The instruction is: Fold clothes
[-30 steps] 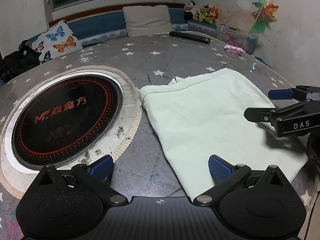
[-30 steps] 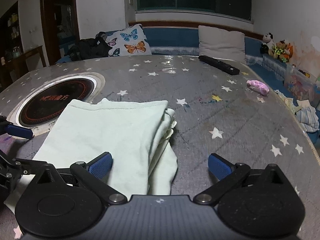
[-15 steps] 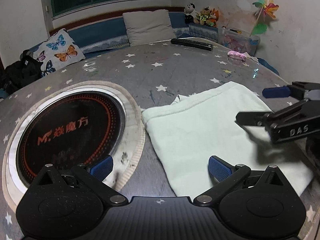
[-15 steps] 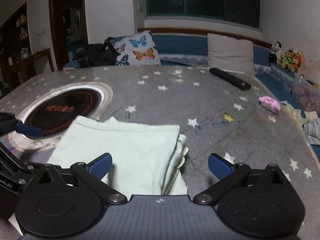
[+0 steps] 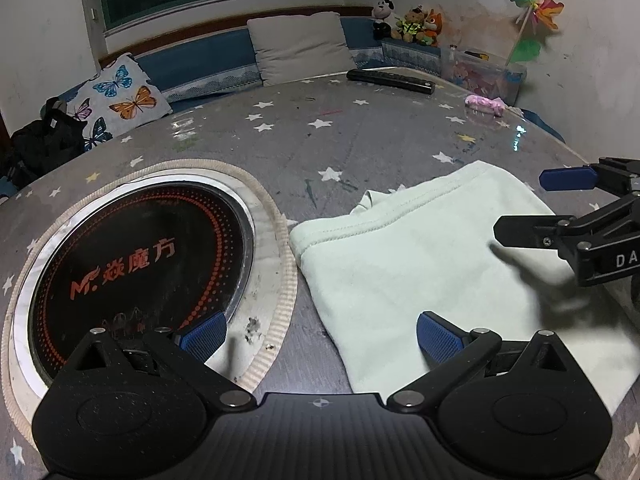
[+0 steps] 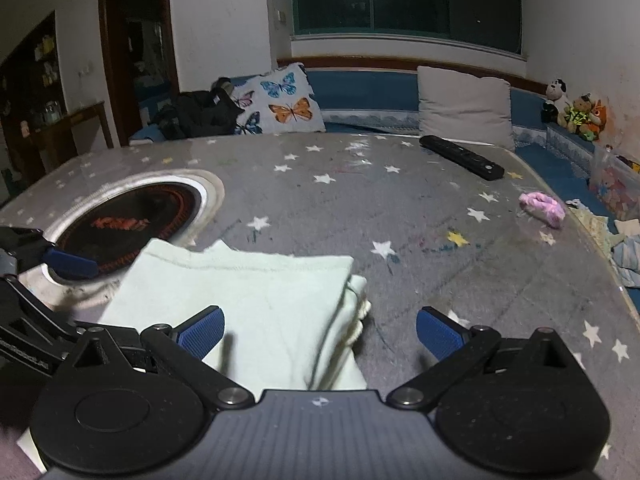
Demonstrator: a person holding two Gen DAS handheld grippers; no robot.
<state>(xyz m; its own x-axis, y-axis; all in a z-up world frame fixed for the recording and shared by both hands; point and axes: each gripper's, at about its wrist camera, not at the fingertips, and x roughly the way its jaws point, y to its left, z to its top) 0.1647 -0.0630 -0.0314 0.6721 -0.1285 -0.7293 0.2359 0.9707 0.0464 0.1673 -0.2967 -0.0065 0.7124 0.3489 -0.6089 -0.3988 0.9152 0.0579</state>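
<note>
A pale green folded garment (image 5: 420, 264) lies flat on the star-patterned table, just right of the round cooktop. In the right wrist view the same garment (image 6: 256, 300) shows stacked layers along its right edge. My left gripper (image 5: 320, 334) hovers open above the garment's near left edge, nothing between its blue pads. My right gripper (image 6: 320, 330) is open too, raised over the garment's near right corner. The right gripper (image 5: 532, 204) also appears at the right edge of the left wrist view, above the cloth. The left gripper's fingers (image 6: 68, 262) show at the left edge of the right wrist view.
A round black induction cooktop (image 5: 136, 256) is set into the table at the left. A black remote (image 5: 390, 80) and a pink cloth lump (image 5: 484, 102) lie at the far side. Cushions and soft toys line the bench behind. More clothes (image 6: 624, 240) lie off the table's right edge.
Both grippers have risen and drawn back from the garment, which lies lower and farther in each view. The garment itself has not moved.
</note>
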